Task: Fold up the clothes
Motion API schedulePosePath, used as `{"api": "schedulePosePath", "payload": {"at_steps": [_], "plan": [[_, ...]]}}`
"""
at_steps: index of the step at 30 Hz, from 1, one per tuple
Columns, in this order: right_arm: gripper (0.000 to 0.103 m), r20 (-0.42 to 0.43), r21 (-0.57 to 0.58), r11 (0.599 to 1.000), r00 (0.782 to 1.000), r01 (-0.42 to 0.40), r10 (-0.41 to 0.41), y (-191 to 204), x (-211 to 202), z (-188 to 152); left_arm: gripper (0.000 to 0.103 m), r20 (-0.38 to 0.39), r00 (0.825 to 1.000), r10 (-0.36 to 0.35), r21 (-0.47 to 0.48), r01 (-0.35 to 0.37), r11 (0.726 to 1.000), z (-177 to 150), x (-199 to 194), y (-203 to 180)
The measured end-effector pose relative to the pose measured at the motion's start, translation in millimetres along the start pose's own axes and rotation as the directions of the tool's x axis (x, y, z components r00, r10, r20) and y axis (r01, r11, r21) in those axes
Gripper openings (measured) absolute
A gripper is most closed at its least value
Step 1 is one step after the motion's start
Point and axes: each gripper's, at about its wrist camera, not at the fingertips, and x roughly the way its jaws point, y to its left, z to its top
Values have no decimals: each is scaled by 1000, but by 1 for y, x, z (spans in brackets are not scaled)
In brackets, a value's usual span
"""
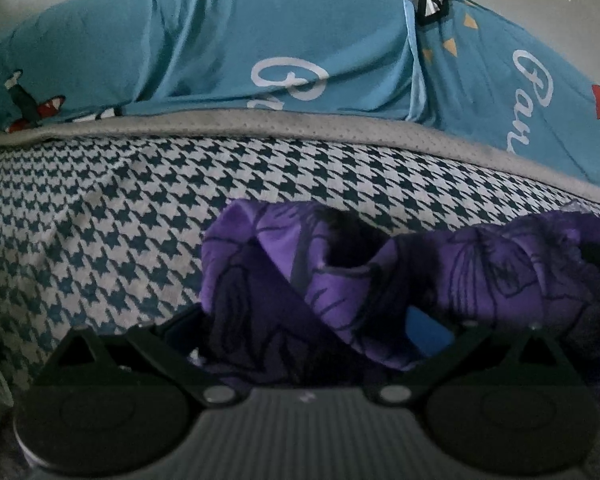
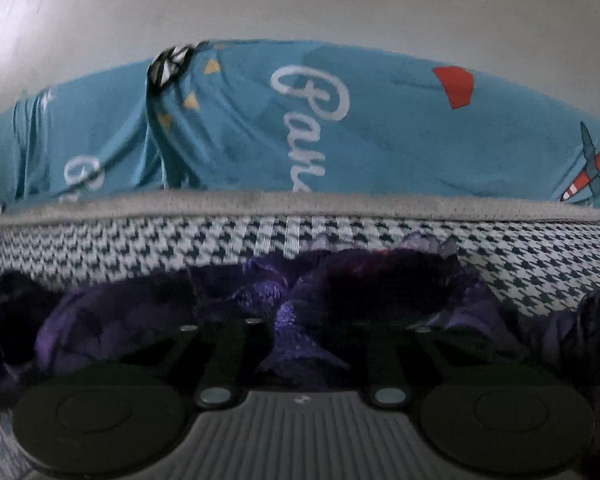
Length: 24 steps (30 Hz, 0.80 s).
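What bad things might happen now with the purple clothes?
The purple garment is bunched between both grippers, so a fold could trap wrinkles. The left gripper and right gripper seem buried in cloth; a layer might slip out or extra layers get caught. It could drag across the houndstooth cover.

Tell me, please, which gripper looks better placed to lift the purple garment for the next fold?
Probably the left gripper: its fingers stand apart with a thick fold of the purple garment between them. At the right gripper, the cloth bunches in shadow, so its hold is unclear.
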Motion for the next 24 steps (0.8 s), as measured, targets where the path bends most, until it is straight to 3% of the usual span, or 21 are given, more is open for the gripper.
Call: {"api": "schedulePosePath", "payload": {"at_steps": [9,15,24], "plan": [[14,76,179,981,995,-70,57,-15,-3,30,103,38,995,97,-19,-96,995,6,-7,12],[14,154,176,975,982,-137,111,-7,-3,50,103,52,991,126,-51,-123,991,13,-10,20],[15,314,129,972,937,-199,150,2,-4,69,103,65,985,161,-97,-155,983,22,-11,27]]}}
